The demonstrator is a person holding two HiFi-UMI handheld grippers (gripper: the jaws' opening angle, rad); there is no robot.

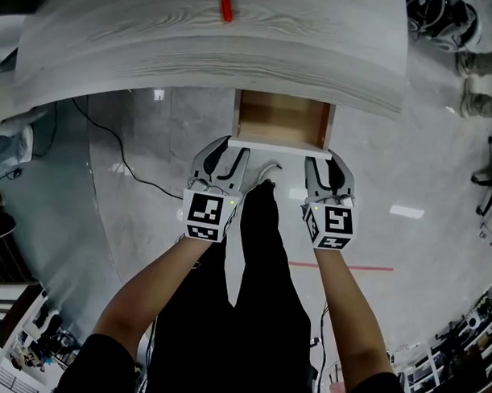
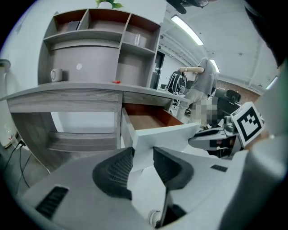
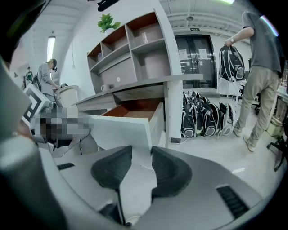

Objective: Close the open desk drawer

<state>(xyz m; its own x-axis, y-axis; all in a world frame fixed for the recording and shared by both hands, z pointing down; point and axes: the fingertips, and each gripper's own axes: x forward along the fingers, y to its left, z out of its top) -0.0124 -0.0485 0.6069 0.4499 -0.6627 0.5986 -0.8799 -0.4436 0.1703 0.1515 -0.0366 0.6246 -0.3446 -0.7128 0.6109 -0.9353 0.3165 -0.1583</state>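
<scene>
Left gripper [image 1: 223,155] and right gripper [image 1: 328,166] sat unclenched at both corners of the drawer front [image 1: 280,146]; best pushed evenly, straight in.

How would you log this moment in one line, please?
drawer: open | left tongs: open, at drawer's left corner | right tongs: open, at right corner | closing: not done

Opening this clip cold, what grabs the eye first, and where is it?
An open drawer juts out from under the pale wood-grain desk, and nothing shows in its brown inside. The left gripper and right gripper sit at the two corners of its white front panel, each with its jaws apart. A red pen lies on the desk top, at the far edge of the head view.
</scene>
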